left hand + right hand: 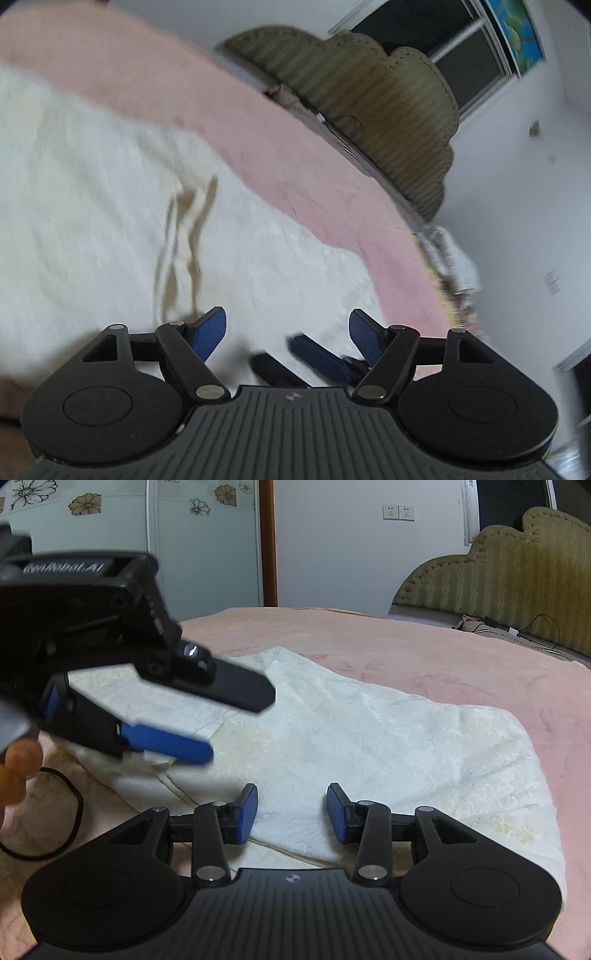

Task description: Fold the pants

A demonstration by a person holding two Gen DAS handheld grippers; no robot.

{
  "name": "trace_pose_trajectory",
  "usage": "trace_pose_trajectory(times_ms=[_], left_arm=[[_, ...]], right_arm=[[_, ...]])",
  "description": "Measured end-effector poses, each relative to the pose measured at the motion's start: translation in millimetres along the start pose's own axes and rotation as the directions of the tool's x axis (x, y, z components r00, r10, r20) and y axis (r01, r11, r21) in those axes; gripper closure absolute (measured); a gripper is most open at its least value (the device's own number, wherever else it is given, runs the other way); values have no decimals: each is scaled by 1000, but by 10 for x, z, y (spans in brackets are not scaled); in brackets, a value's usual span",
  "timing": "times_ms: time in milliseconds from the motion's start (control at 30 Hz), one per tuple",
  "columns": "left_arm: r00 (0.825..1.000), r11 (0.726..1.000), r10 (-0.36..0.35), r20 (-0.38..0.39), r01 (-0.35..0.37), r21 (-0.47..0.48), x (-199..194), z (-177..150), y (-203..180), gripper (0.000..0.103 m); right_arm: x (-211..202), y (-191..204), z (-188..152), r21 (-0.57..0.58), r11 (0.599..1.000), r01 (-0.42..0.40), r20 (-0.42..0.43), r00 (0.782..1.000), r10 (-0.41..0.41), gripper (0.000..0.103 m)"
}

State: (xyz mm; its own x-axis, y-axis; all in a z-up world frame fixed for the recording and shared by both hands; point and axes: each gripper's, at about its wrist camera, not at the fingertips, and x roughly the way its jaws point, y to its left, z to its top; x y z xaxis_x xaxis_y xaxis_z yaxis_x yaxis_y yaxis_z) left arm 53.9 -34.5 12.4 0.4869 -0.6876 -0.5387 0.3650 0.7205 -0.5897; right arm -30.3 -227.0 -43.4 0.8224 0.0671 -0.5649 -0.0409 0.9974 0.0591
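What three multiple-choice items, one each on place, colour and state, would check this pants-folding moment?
1. Where do the white pants lie?
A. on the pink blanket
B. on a chair
C. on the floor

2. What colour are the pads of the right gripper?
A. red
B. blue
C. yellow

3. How does the left gripper stand?
A. shut on the pants
B. shut on a cable
C. open, holding nothing

Key: 1 A, pink blanket shows around the pants; 2 B, both pads look blue; 3 C, its fingers stand apart above the fabric.
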Motion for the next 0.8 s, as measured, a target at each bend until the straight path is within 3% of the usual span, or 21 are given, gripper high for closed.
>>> trace_pose_trajectory(times_ms=[67, 167, 267, 433, 600, 700, 800], left_arm=[[993, 987, 115, 37, -118, 113, 34, 12, -114, 21], [956, 926, 281, 82, -293, 238, 173, -45, -189, 21], [927, 881, 363, 93, -374, 288, 302, -135, -162, 22], [908, 839, 397, 134, -418, 348, 337, -217, -167, 17], [901, 819, 399, 169, -433, 375, 347, -279, -147, 10], [902, 832, 391, 180, -431, 351, 319, -280, -100, 7], [901, 835, 389, 192, -433, 340, 300, -287, -82, 5]], right_arm=[[2, -4, 2, 2, 1000, 0, 0, 1000, 0, 63], [1, -9, 3, 4, 1000, 1, 0, 1000, -1, 62], [4, -30, 6, 15, 1000, 4, -2, 1000, -3, 59], [28, -71, 26, 31, 999, 24, -7, 1000, -23, 48], [12, -101, 39, 41, 998, 38, -3, 999, -38, 41], [-7, -121, 68, 46, 998, 35, -5, 999, -35, 31], [-16, -128, 78, 48, 998, 37, 0, 999, -37, 28]])
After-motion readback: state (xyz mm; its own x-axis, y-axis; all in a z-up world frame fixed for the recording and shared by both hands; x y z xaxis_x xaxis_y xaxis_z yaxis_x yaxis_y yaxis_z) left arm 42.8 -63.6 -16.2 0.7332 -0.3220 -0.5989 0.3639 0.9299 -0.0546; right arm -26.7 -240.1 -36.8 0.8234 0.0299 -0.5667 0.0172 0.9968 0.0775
